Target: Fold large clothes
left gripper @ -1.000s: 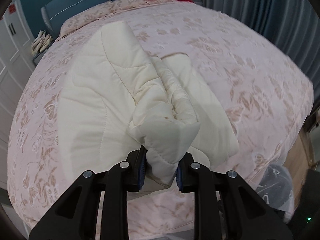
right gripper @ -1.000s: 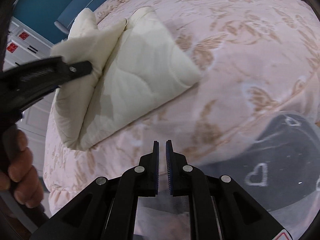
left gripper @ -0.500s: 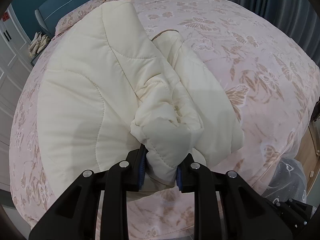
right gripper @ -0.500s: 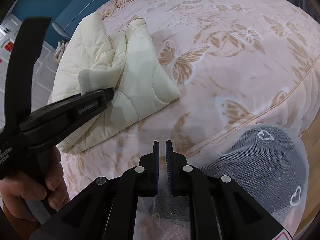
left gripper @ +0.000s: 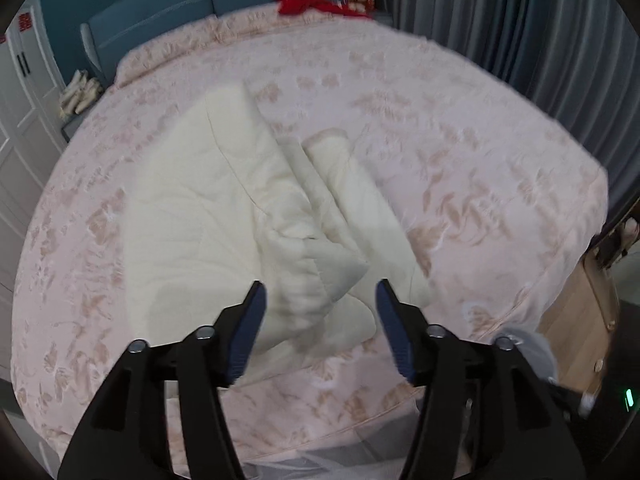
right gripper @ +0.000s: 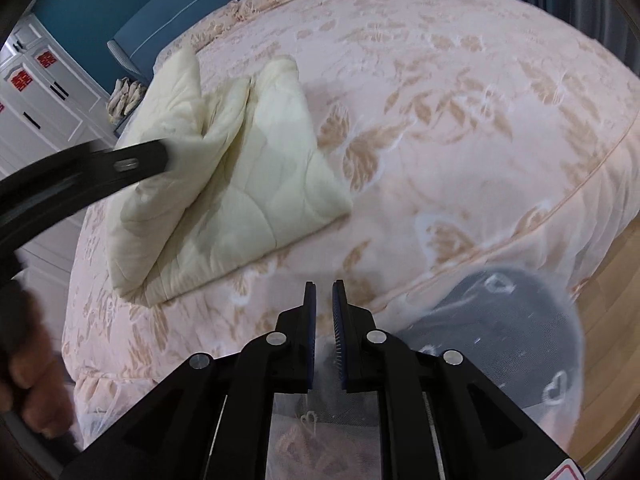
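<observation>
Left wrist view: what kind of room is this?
Most likely a home bedroom: a large bed with a butterfly-print cover, a blue padded headboard, grey curtains, and white wardrobe doors.

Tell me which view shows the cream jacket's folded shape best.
The right wrist view: the jacket lies sharp there, its folded edges and corners clear of the bedspread. The left wrist view shows the jacket blurred, its near edge partly behind the open left tool.

Both wrist cameras look steeply down from the bed's foot edge, sharing the cream quilt.
</observation>
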`<state>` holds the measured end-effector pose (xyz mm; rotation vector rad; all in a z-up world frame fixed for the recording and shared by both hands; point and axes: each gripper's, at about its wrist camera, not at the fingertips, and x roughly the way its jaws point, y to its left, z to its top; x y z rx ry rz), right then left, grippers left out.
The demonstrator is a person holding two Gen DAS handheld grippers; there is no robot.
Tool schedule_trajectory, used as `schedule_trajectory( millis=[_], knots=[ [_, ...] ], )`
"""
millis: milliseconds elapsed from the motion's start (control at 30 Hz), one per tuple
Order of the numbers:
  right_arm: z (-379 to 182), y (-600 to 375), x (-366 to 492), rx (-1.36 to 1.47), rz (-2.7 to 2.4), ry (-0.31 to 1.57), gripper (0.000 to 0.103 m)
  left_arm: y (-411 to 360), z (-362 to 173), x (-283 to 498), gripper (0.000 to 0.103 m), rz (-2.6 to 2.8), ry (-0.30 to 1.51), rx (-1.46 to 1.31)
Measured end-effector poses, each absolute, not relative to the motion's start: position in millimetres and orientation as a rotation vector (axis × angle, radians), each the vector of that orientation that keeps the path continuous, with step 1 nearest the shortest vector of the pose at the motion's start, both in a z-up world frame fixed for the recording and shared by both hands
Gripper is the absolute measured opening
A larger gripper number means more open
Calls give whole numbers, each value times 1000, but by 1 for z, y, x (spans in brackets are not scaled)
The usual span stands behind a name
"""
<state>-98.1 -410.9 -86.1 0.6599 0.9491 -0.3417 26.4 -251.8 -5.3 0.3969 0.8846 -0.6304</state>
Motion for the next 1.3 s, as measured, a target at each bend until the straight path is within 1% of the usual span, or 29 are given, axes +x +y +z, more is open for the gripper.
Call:
schedule_trajectory(
  millis=[33, 67, 100, 133, 167, 300, 433, 567, 600, 633, 700, 767, 800, 933, 1000, 1167, 1300],
  knots=[
    [-80, -413, -96, 647, -345, 941, 20, -242, 6, 27, 70, -615, 859, 382],
    [-72, -415, -93, 622, -348, 931, 27, -234, 13, 29, 75, -592, 839, 380],
    [-65, -416, -89, 602, -348, 922, 34, -226, 18, 32, 75, -562, 820, 385],
    [-56, -416, -84, 579, -343, 911, 37, -214, 22, 37, 75, -515, 796, 399],
    [-43, -415, -77, 550, -328, 894, 43, -205, 23, 39, 75, -483, 784, 408],
    [-11, -405, -38, 436, -269, 876, 55, -159, 15, 66, 75, -356, 827, 380],
    [-3, -393, 4, 381, -221, 900, 56, -127, 6, 85, 75, -289, 883, 319],
    [-13, -381, 39, 371, -180, 947, 56, -118, 6, 92, 75, -258, 876, 311],
    [-17, -378, 45, 369, -178, 963, 55, -117, 7, 94, 75, -256, 877, 307],
    [-20, -376, 48, 363, -180, 978, 52, -116, 8, 95, 75, -256, 879, 304],
    [-32, -374, 57, 332, -198, 1013, 25, -115, 9, 94, 75, -260, 879, 302],
    [-36, -377, 59, 330, -189, 1021, 16, -118, 10, 93, 75, -272, 878, 302],
    [-33, -375, 55, 331, -190, 1014, 14, -121, 10, 93, 75, -280, 879, 304],
    [-18, -392, 35, 303, -261, 967, 11, -133, 10, 89, 75, -320, 888, 304],
    [-18, -408, 23, 314, -306, 973, 11, -141, 8, 88, 75, -335, 891, 307],
    [-47, -442, -8, 405, -358, 1035, 11, -169, -5, 80, 74, -395, 930, 314],
    [-66, -437, -11, 411, -373, 1067, 12, -189, -24, 73, 74, -419, 978, 329]
  ],
)
